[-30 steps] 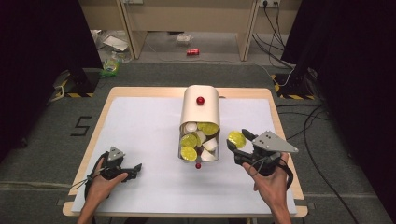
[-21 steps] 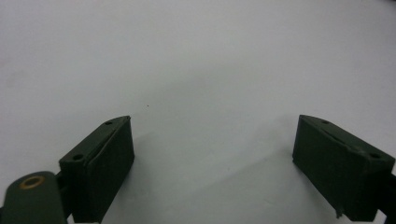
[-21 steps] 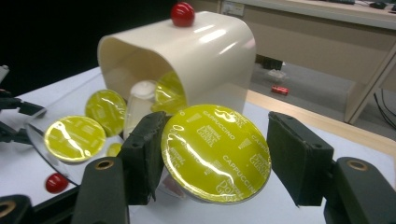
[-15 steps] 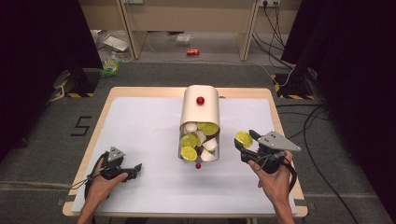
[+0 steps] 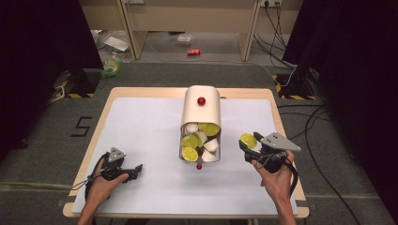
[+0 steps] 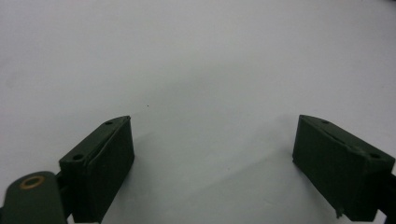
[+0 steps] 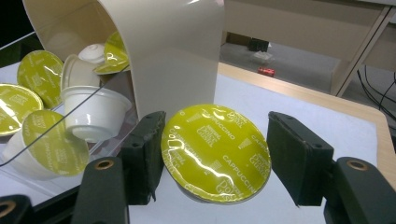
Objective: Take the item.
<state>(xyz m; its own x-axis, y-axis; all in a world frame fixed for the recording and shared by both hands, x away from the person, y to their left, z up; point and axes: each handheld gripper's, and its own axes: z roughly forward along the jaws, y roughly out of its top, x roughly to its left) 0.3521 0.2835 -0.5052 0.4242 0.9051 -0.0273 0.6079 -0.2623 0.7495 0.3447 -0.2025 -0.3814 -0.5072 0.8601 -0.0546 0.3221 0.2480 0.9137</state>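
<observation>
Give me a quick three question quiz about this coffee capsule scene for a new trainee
1. True or false: the left gripper holds a capsule.
2. What word is printed on the green lid of the capsule between the right gripper pads? A) Espresso B) Cappuccino C) Latte
3. Fill in: the cream dispenser has a ___ knob on top.

Key
1. False; its jaws stand open over the bare white mat.
2. B
3. red
</observation>
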